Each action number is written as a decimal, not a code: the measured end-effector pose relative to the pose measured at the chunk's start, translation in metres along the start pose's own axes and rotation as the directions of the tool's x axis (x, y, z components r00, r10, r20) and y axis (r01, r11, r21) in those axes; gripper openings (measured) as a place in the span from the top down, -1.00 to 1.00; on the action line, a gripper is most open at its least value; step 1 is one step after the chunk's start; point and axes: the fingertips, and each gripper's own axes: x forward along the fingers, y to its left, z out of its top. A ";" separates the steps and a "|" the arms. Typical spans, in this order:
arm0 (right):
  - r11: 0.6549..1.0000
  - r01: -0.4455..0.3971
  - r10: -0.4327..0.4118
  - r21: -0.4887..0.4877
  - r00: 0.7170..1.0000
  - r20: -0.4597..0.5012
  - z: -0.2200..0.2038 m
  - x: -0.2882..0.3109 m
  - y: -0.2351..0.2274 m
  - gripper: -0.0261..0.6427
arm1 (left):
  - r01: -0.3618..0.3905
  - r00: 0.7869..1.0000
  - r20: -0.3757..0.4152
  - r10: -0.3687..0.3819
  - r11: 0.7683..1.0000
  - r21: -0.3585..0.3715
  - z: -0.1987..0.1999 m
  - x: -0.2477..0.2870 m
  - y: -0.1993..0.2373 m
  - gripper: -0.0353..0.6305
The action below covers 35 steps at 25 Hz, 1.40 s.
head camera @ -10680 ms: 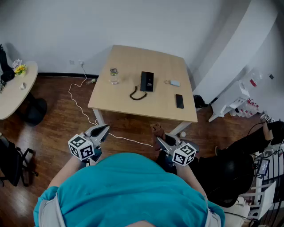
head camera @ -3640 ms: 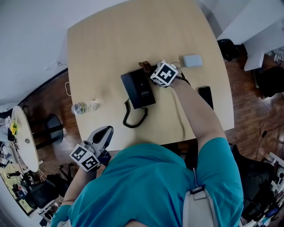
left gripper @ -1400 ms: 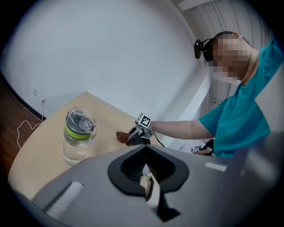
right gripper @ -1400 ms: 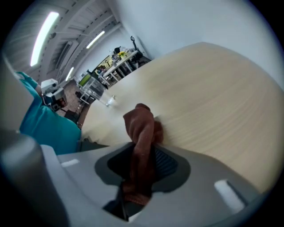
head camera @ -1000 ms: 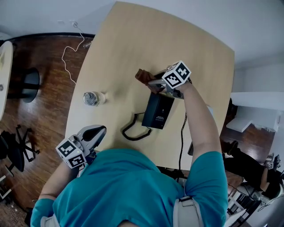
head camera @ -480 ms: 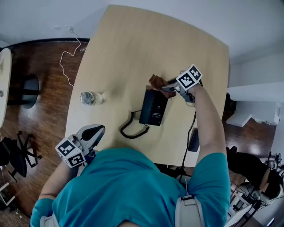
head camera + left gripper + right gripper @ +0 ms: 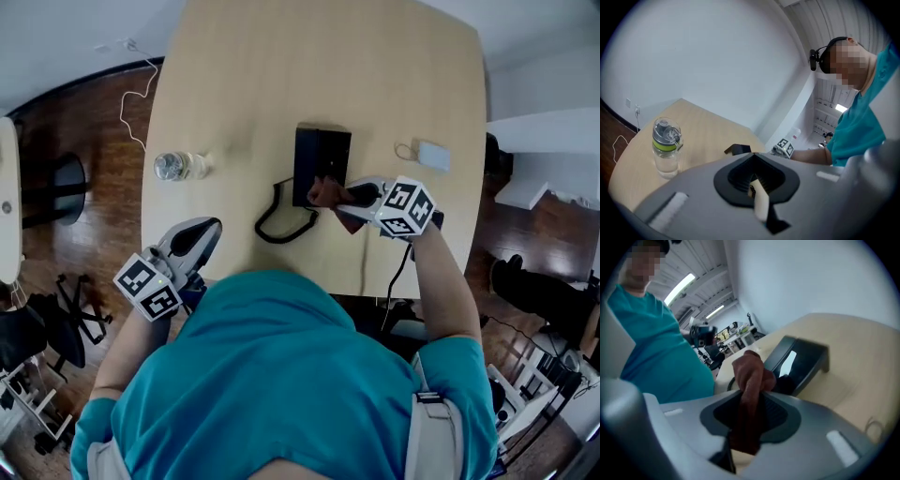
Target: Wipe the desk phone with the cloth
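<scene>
The black desk phone lies mid-table, and its coiled cord curls off to the near left. My right gripper is shut on a brown cloth, which presses on the phone's near end. In the right gripper view the cloth bunches out between the jaws, right against the phone. My left gripper hangs at the table's near-left edge, away from the phone, and it is shut and holds nothing. The left gripper view shows the phone low and far off.
A clear water bottle with a green band stands left of the phone and shows again as the bottle in the left gripper view. A small pale tag with a loop lies right of the phone. The beige table ends over a wooden floor.
My right gripper has drawn the cloth from the phone's far end down to its near end. The head view has swung round. My left gripper has stayed at the table edge.
</scene>
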 end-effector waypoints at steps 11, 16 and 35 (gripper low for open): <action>0.981 0.154 -0.172 -0.114 0.970 -0.171 -0.056 0.077 0.028 0.59 | 0.057 0.992 -0.117 -0.049 0.996 0.067 -0.023 0.022 -0.040 0.88; 0.962 0.254 -0.269 -0.098 0.944 -0.189 -0.083 0.041 0.007 0.59 | 0.073 0.987 -0.148 -0.057 0.992 0.102 -0.024 0.028 -0.055 0.88; 0.816 0.578 -0.578 -0.032 0.816 0.009 0.032 0.000 -0.168 0.58 | 0.047 0.981 -0.190 -0.024 0.992 0.117 -0.026 0.036 -0.068 0.88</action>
